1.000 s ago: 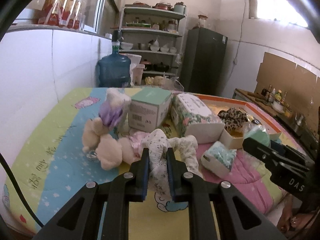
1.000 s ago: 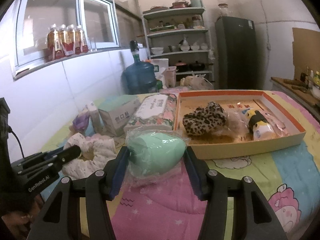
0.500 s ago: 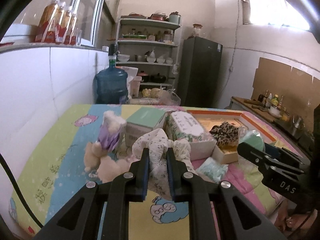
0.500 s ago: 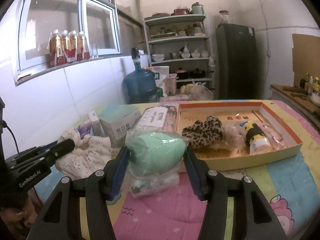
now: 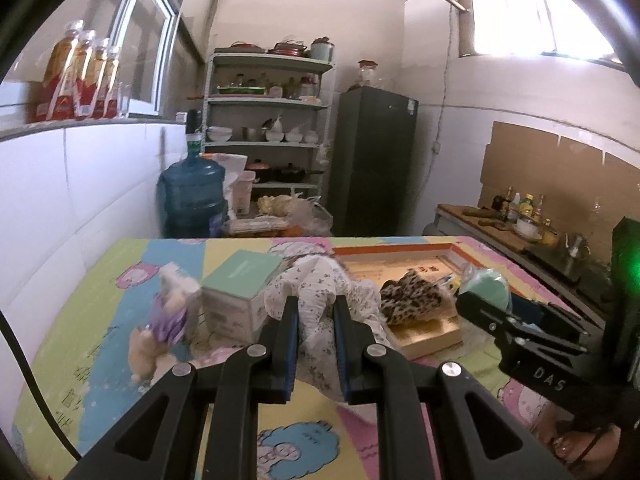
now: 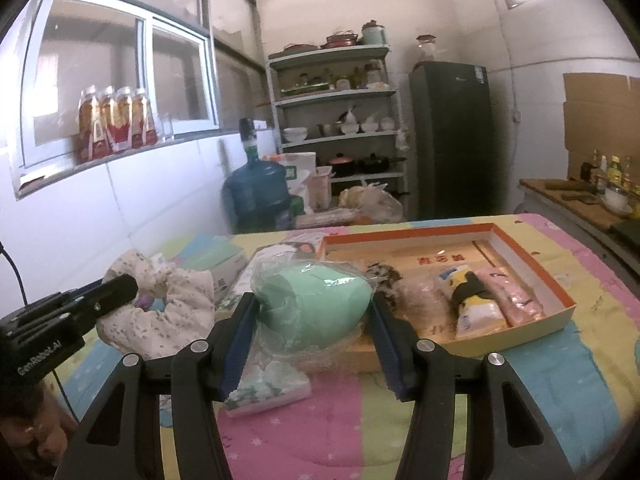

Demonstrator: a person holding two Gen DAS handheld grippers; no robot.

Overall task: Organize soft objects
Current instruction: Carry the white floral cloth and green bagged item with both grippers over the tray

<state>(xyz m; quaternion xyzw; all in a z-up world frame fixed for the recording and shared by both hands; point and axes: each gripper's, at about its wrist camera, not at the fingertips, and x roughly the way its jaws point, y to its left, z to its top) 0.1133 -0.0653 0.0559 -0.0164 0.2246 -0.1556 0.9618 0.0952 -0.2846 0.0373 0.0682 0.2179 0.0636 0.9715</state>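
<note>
My left gripper [image 5: 315, 312] is shut on a white floral cloth scrunchie [image 5: 320, 292] and holds it lifted above the bed; it also shows in the right wrist view [image 6: 168, 312]. My right gripper [image 6: 312, 312] is shut on a mint-green egg-shaped sponge in clear wrap [image 6: 316, 312], held above the bed near the front edge of the orange-rimmed box [image 6: 532, 256]. The sponge also shows in the left wrist view [image 5: 486, 288]. In the box lie a leopard-print scrunchie [image 5: 412, 300], a yellow-and-black toy [image 6: 472, 300] and a pink packet [image 6: 516, 300].
A cream plush bear with a purple piece [image 5: 164, 320], a mint-topped carton [image 5: 240, 292] and a flowery tissue pack [image 6: 268, 388] lie on the colourful quilt [image 5: 100, 320]. A white tiled wall stands on the left. A blue water jug [image 6: 256, 196] and shelves are behind.
Both grippers have risen, each with its object. The scrunchie has come up off the quilt and moved towards the box, and the sponge is now higher, near the box's front edge.
</note>
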